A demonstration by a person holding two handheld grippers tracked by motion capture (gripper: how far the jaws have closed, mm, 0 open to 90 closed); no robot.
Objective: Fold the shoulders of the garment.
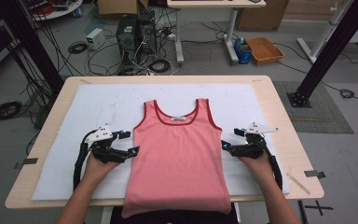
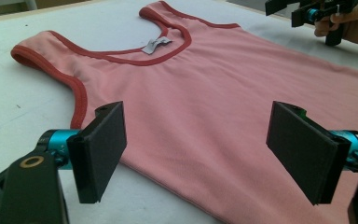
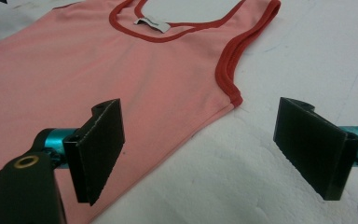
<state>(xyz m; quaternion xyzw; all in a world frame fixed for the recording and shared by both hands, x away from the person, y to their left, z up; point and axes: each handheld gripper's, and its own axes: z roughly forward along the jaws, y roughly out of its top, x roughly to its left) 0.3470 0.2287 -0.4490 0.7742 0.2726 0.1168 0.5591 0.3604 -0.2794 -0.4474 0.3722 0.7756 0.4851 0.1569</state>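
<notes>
Grippers flank your pink tank top (image 1: 177, 154) on the white mat (image 1: 98, 107); left gripper (image 1: 131, 143) spread at its side seam; right gripper (image 1: 230, 142) spread likewise.

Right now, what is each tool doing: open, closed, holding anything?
Left tool: open, holding nothing, at the pink top's side edge.
Right tool: open, holding nothing, at its other edge.

Beyond the wooden surface (image 1: 279, 121) with its white mat (image 1: 98, 100), grey floor (image 1: 205, 51) carries tangled cables (image 1: 144, 63), two computer towers (image 1: 135, 32) and an orange tray (image 1: 264, 50).
</notes>
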